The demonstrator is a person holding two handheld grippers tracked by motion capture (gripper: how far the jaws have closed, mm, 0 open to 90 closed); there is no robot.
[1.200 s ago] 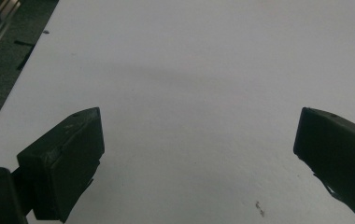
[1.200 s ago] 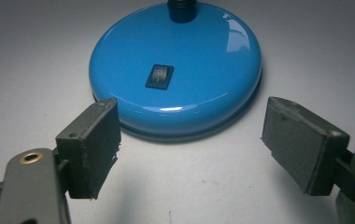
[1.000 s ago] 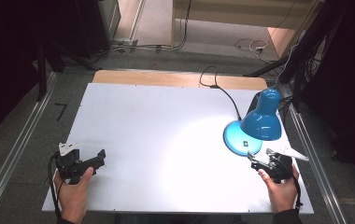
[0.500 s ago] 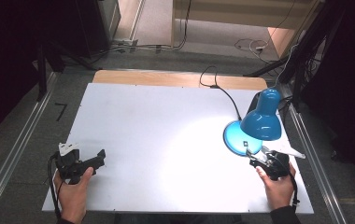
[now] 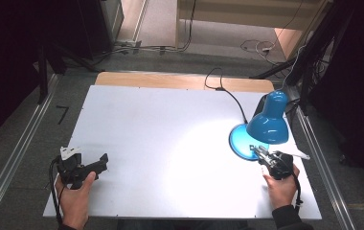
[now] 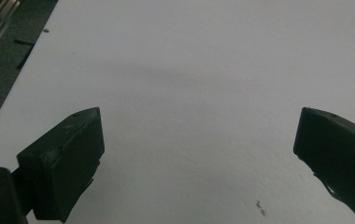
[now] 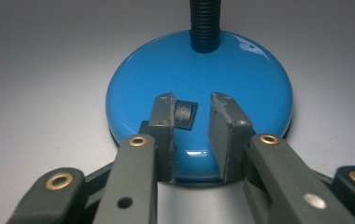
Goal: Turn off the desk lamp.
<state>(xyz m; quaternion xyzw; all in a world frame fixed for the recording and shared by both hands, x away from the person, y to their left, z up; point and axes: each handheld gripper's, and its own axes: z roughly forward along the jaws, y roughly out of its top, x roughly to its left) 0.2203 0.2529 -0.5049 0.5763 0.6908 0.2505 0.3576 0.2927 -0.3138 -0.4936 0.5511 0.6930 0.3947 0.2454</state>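
Right gripper (image 5: pixel 255 150) at the blue lamp (image 5: pixel 265 125) near the desk's (image 5: pixel 170 143) right edge.
Its fingers have just been closing, now narrow over the base switch (image 7: pixel 185 115), seemingly gripping nothing; left gripper (image 5: pixel 104 161), fingers wide and empty, over bare desk.

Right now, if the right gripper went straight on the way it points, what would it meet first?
Probably the black rocker switch on the blue lamp base: the right gripper, its jaws just narrowed with nothing gripped, hangs right at it, though contact is unclear.
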